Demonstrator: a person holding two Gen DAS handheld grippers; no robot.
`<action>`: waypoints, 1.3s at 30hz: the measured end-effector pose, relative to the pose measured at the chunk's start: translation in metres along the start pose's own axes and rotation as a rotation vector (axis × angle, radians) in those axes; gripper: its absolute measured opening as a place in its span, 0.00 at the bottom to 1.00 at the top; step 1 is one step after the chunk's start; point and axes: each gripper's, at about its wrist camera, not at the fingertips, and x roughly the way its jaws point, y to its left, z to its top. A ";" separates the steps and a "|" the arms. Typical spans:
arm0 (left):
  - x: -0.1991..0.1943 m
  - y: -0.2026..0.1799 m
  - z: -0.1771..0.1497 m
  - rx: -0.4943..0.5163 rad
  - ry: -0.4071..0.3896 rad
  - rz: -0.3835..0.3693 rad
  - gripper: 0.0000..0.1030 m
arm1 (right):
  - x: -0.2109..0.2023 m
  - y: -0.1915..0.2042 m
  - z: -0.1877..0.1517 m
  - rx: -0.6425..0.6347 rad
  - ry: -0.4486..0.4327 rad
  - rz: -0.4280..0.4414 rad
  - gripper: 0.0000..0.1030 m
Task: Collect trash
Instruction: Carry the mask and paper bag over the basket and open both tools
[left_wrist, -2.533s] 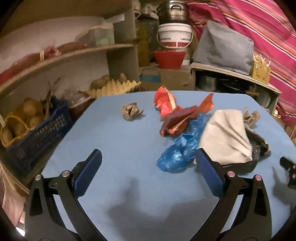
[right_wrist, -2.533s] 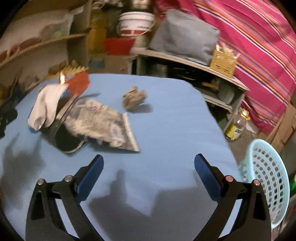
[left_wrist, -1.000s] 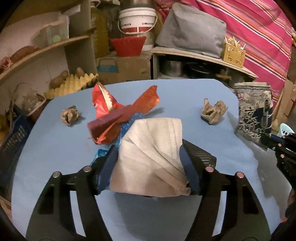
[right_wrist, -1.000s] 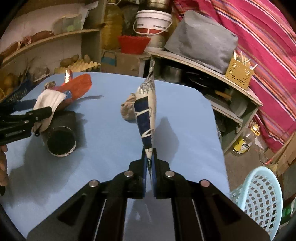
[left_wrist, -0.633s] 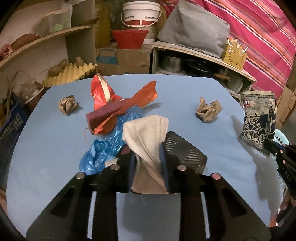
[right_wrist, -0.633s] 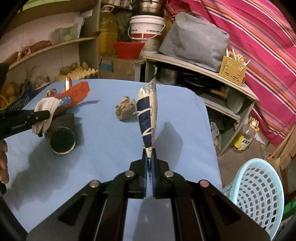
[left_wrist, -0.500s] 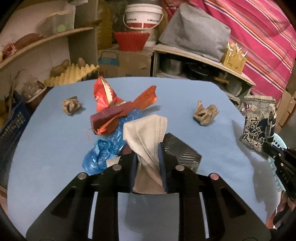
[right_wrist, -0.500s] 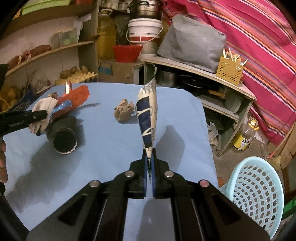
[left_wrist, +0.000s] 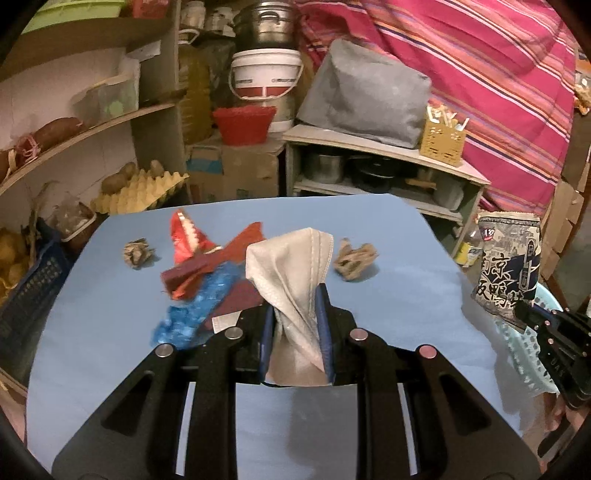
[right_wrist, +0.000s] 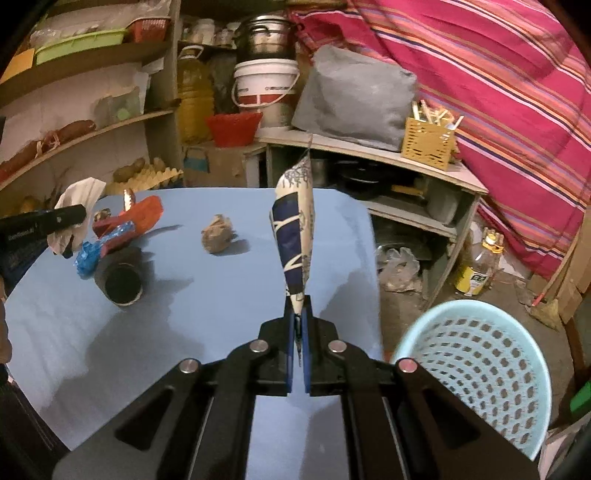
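Observation:
My left gripper (left_wrist: 294, 317) is shut on a crumpled white face mask (left_wrist: 291, 266), held above the blue table (left_wrist: 110, 332). From the right wrist view the same mask (right_wrist: 79, 195) hangs at the far left in that gripper. My right gripper (right_wrist: 299, 325) is shut on a blue and white snack bag (right_wrist: 293, 229), which stands up edge-on over the table's right side. In the left wrist view that snack bag (left_wrist: 508, 266) shows flat at the right edge. A light blue mesh basket (right_wrist: 476, 369) stands on the floor beside the table, right of my right gripper.
On the table lie red wrappers (left_wrist: 207, 258), a blue plastic scrap (left_wrist: 195, 310), two crumpled brown paper balls (left_wrist: 354, 256) (left_wrist: 136, 251) and a dark cup on its side (right_wrist: 120, 278). Shelves, a low cupboard and a bottle (right_wrist: 478, 266) crowd the back and right.
The left gripper closed on the mask and lifted it off the dark cup. The right gripper carried the snack bag rightwards, and the basket now looms larger.

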 end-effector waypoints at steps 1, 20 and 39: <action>-0.001 -0.009 -0.001 0.008 -0.003 -0.003 0.20 | -0.003 -0.006 0.000 0.004 -0.006 -0.008 0.03; 0.004 -0.194 -0.017 0.154 0.005 -0.215 0.20 | -0.068 -0.166 -0.047 0.153 0.007 -0.219 0.03; 0.033 -0.311 -0.038 0.240 0.081 -0.365 0.29 | -0.068 -0.214 -0.070 0.255 0.043 -0.232 0.03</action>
